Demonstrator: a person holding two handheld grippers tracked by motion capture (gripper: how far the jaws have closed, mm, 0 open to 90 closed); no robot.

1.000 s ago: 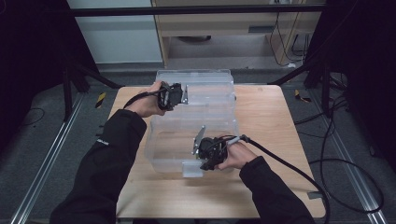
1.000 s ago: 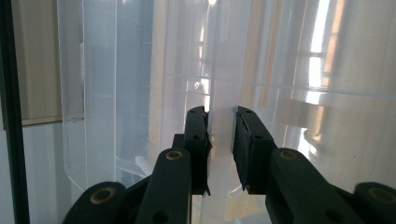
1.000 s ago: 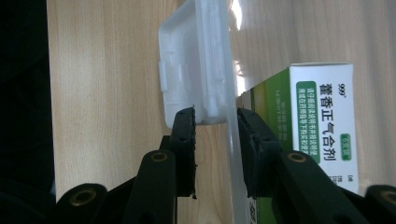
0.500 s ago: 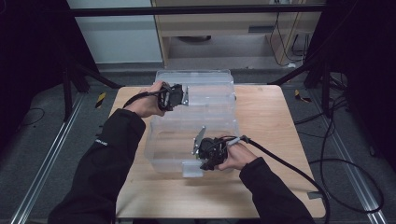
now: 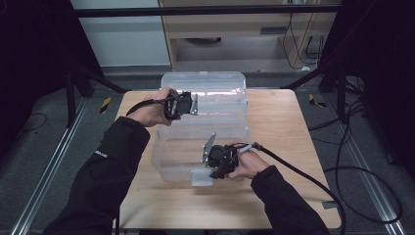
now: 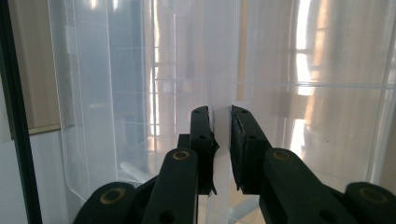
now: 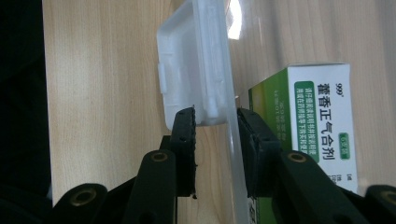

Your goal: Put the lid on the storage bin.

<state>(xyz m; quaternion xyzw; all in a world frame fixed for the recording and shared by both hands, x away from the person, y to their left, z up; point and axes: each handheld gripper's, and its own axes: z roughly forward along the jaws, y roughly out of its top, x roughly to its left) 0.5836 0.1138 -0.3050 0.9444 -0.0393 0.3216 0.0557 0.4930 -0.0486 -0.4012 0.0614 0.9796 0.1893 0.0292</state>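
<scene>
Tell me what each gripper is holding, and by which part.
Left gripper: the clear plastic storage box's raised lid, at its thin edge. Right gripper: the box's front wall, beside the white latch.

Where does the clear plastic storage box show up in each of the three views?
High view: the clear plastic box sits mid-table between both hands, lid raised at the far side.
Left gripper view: a thin clear panel of it runs up between the left gripper.
Right gripper view: its front wall and latch tab stand between the right gripper.
Shared landmark: the wooden table, also seen in the right gripper view.
</scene>
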